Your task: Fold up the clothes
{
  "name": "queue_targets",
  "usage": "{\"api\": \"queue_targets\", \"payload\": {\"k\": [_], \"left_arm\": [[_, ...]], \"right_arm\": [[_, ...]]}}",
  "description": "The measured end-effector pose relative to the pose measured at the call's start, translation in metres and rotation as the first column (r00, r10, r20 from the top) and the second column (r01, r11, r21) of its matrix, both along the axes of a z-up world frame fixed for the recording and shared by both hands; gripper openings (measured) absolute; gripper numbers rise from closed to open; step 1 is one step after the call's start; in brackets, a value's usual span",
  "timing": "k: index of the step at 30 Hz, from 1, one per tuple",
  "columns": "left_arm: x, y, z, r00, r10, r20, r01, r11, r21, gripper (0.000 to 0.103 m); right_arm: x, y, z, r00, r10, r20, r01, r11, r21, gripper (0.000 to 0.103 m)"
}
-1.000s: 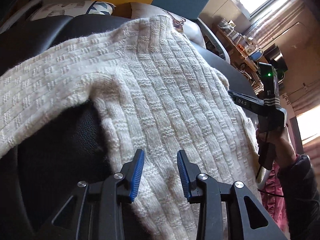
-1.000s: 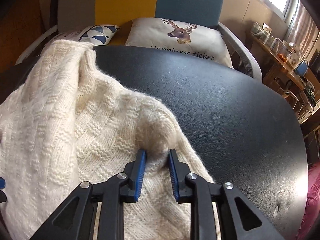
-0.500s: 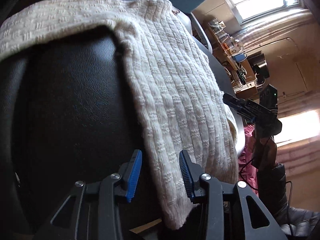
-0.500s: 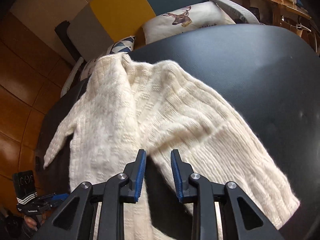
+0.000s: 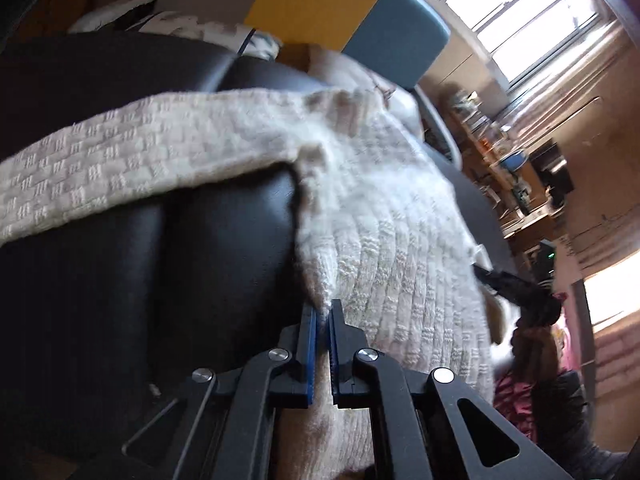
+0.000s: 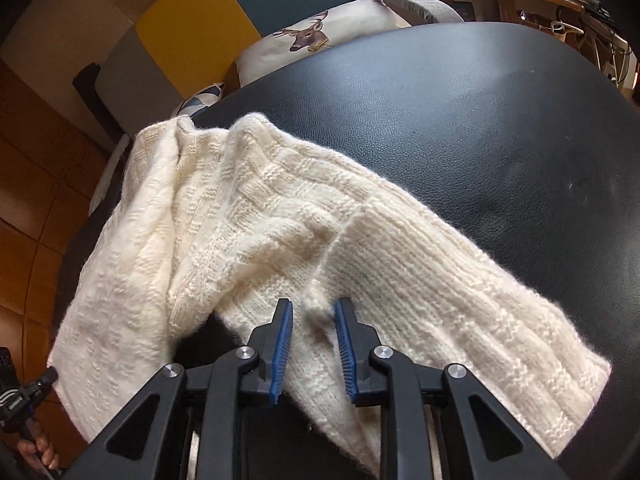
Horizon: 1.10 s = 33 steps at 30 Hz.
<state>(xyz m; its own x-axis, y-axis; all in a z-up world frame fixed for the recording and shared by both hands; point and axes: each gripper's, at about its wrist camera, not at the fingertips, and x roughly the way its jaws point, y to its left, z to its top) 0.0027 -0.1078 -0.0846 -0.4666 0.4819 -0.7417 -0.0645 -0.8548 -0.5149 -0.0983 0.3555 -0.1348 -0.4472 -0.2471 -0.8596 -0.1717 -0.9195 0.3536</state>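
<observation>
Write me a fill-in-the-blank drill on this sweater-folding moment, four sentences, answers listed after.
1. The left gripper is ___ on the sweater's edge.
2. The right gripper's jaws stand ___ over the knit.
3. The sweater lies on a ___ leather table.
4. The cushion behind the table shows a ___ head.

Answers: shut; open; black; deer

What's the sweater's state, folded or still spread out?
Mostly spread, not folded: the sweater lies rumpled across the black table, one sleeve stretched out sideways. Left gripper pinches its edge.
</observation>
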Motion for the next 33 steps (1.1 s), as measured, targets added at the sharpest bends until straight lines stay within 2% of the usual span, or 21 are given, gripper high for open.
{"api": "queue_targets", "payload": {"k": [5,8,9,12,14,16,18,23,26,27,28,29,30,31,32,33], "left_arm": [[0.008,-0.012,-0.002,0.999,0.053,0.009,-0.053,0.996,-0.073,0.006],[0.013,-0.013,0.001,0.999,0.053,-0.012,-0.054,0.996,-0.072,0.006],[0.012,-0.009,-0.002,0.999,0.042,-0.003,-0.042,0.996,-0.075,0.006],[0.010,0.002,-0.012,1.000,0.009,0.024,-0.007,0.996,-0.084,0.006],[0.009,0.010,-0.018,0.999,-0.013,0.042,0.017,0.996,-0.090,0.007],[0.008,0.018,-0.024,0.998,-0.035,0.060,0.041,0.995,-0.095,0.007],[0.007,0.026,-0.031,0.995,-0.057,0.079,0.064,0.993,-0.099,0.007],[0.004,0.045,-0.047,0.986,-0.110,0.124,0.124,0.986,-0.109,0.008],[0.004,0.051,-0.048,0.983,-0.121,0.136,0.136,0.985,-0.108,0.008],[0.004,0.051,-0.046,0.984,-0.120,0.135,0.135,0.985,-0.107,0.008],[0.004,0.052,-0.045,0.984,-0.118,0.135,0.133,0.985,-0.105,0.008],[0.004,0.052,-0.043,0.984,-0.117,0.135,0.131,0.986,-0.104,0.008],[0.005,0.053,-0.041,0.984,-0.116,0.134,0.130,0.986,-0.102,0.010],[0.005,0.053,-0.040,0.984,-0.114,0.134,0.128,0.987,-0.100,0.011],[0.005,0.054,-0.039,0.984,-0.115,0.134,0.129,0.987,-0.099,0.011],[0.005,0.054,-0.040,0.984,-0.117,0.134,0.131,0.987,-0.097,0.013]], "right_arm": [[0.001,-0.001,0.012,1.000,0.001,-0.012,-0.001,0.999,0.034,0.024],[0.001,-0.019,0.029,0.994,0.074,-0.081,-0.078,0.996,-0.048,0.025],[-0.002,-0.029,0.032,0.990,0.102,-0.095,-0.107,0.993,-0.048,0.025],[-0.020,-0.058,0.029,0.984,0.153,-0.086,-0.152,0.988,0.023,0.025],[-0.032,-0.072,0.016,0.982,0.183,-0.034,-0.180,0.980,0.091,0.025],[-0.039,-0.085,0.001,0.972,0.234,0.016,-0.234,0.959,0.160,0.025],[-0.040,-0.090,-0.001,0.960,0.280,0.013,-0.274,0.928,0.253,0.024],[-0.047,-0.068,-0.001,0.970,0.239,0.038,-0.236,0.897,0.373,0.024],[-0.050,-0.048,0.004,0.983,0.172,0.068,-0.185,0.908,0.376,0.024],[-0.047,-0.041,0.009,0.988,0.137,0.074,-0.155,0.918,0.366,0.024],[-0.042,-0.031,0.016,0.993,0.101,0.061,-0.115,0.946,0.304,0.024],[-0.036,-0.021,0.024,0.997,0.063,0.047,-0.072,0.971,0.228,0.024],[-0.025,-0.012,0.026,0.998,0.051,0.043,-0.055,0.993,0.102,0.027],[-0.014,-0.004,0.027,0.998,0.046,0.042,-0.044,0.998,-0.038,0.027],[-0.002,0.005,0.027,0.998,0.041,0.041,-0.033,0.984,-0.178,0.027],[0.012,0.007,0.023,0.998,0.049,0.045,-0.035,0.961,-0.273,0.027]]}}
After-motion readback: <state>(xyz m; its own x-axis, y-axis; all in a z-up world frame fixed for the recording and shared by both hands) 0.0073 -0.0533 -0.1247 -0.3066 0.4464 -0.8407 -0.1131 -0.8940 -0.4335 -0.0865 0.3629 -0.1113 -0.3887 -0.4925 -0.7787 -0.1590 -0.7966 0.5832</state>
